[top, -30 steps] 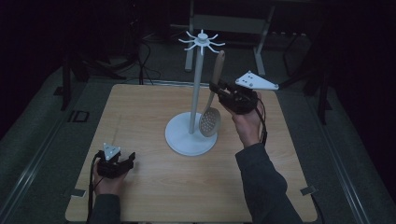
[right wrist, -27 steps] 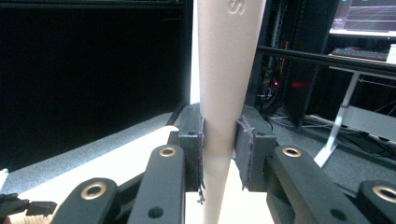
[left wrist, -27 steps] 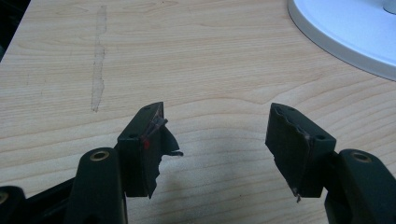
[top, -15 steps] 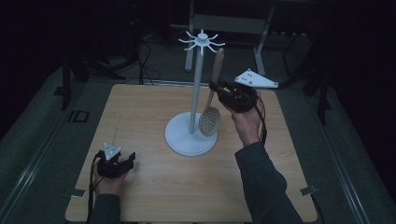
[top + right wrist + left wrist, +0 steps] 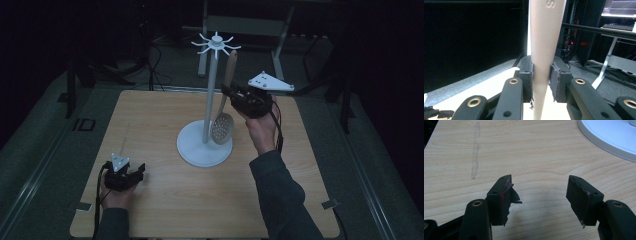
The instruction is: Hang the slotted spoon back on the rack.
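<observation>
A pale wooden slotted spoon [image 5: 226,100] stands nearly upright beside the pole of a white rack [image 5: 209,100] with a round base, its perforated bowl low over that base and its handle rising toward the hooks. The right gripper view shows embossed lettering on the handle [image 5: 546,37]. The right gripper [image 5: 239,96] is clamped on the spoon's handle. The left gripper [image 5: 131,175] rests near the table's [image 5: 165,200] front left corner, jaws wide apart and holding nothing.

Matt pale wood-grain table [image 5: 165,200], smooth white stand [image 5: 205,147], matt wooden-looking skimmer handle [image 5: 545,37].
</observation>
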`<state>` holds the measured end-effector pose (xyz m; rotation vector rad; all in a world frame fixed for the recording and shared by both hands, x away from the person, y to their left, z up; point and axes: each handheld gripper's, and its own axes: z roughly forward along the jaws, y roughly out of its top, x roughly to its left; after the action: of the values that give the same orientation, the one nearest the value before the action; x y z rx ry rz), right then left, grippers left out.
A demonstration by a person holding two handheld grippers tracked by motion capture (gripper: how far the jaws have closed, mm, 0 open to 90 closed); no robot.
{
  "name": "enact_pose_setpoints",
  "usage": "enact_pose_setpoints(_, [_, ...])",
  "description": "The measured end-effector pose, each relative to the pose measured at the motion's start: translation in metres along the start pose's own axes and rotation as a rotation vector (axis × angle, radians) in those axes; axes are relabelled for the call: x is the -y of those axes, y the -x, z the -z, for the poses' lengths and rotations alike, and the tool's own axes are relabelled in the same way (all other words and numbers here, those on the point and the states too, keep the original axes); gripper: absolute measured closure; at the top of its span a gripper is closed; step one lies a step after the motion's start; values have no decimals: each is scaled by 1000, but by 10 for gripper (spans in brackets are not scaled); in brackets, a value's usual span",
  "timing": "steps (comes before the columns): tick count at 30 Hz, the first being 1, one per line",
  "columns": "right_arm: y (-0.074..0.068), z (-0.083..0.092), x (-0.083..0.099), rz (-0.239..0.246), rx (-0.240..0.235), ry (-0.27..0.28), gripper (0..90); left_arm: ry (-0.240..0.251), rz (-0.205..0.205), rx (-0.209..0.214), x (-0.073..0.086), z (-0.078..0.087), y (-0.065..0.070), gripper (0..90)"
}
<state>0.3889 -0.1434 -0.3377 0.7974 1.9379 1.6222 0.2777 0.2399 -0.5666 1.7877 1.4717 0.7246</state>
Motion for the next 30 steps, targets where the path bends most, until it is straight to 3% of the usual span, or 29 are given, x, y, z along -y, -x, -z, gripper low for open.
enact_pose_setpoints(30, [-2,-13,2,-9,-2,-27,737,2,3,1,0,0,-1,380])
